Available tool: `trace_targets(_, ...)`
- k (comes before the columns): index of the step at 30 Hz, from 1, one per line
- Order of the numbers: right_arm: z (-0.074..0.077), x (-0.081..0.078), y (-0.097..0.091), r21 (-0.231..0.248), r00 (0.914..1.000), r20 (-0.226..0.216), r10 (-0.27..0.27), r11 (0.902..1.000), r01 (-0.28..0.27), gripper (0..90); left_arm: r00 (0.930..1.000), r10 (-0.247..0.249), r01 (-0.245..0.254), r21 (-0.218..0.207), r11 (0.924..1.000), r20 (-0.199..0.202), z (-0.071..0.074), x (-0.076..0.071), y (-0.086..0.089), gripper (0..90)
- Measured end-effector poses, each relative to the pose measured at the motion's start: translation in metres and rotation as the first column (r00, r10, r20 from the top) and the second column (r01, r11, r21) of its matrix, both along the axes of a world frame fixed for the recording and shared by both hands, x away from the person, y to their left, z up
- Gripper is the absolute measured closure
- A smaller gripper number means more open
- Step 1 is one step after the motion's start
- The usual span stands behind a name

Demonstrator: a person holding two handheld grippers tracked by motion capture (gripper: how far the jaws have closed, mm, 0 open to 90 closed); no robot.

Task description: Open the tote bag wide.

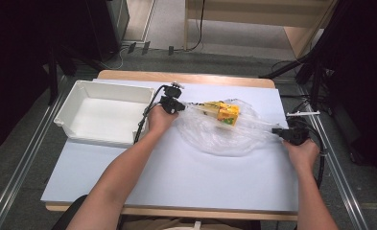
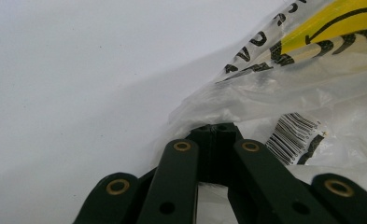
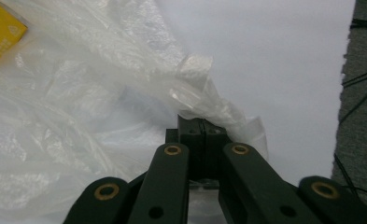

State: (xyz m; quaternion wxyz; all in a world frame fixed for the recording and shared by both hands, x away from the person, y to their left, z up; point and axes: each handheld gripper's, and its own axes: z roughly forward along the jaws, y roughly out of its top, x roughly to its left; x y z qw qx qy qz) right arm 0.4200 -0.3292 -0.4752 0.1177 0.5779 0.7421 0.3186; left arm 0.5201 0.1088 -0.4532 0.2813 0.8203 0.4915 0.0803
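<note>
White table (image 1: 176, 172): both grippers (jaws closed) pinch plastic bag (image 1: 224, 136).

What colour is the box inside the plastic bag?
Mostly yellow, with orange and a bit of green: the box shows best in the high view, through the clear bag.

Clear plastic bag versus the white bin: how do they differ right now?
The clear plastic bag is see-through, crumpled and limp; the white bin is opaque, rigid and rectangular. The bag holds a yellow carton; the bin looks empty. The left gripper and right gripper pinch the bag's edges; neither touches the bin. Both rest on the table.
</note>
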Motion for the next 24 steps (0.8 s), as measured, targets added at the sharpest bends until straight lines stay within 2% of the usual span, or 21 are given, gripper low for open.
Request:
trace_targets(5,0.0003,-0.0035,-0.0044,-0.026,0.9998,0.009,-0.019,0.9995,0.019,90.0,0.9998,0.017,-0.017,-0.016,0.9997,-0.01,-0.0004,0.0009,0.0012,90.0)
trace_targets(17,-0.0009,-0.0024,-0.0091,-0.029,0.9982,0.018,-0.057,0.9979,0.057,90.0,0.9996,0.027,-0.027,-0.031,0.9992,-0.008,-0.0016,0.0021,0.0032,90.0)
trace_targets(24,-0.0003,0.0012,-0.0049,-0.084,0.9956,0.035,-0.087,0.9924,0.09,90.0,0.9991,0.038,-0.039,-0.046,0.9982,-0.021,-0.002,0.0037,0.005,90.0)
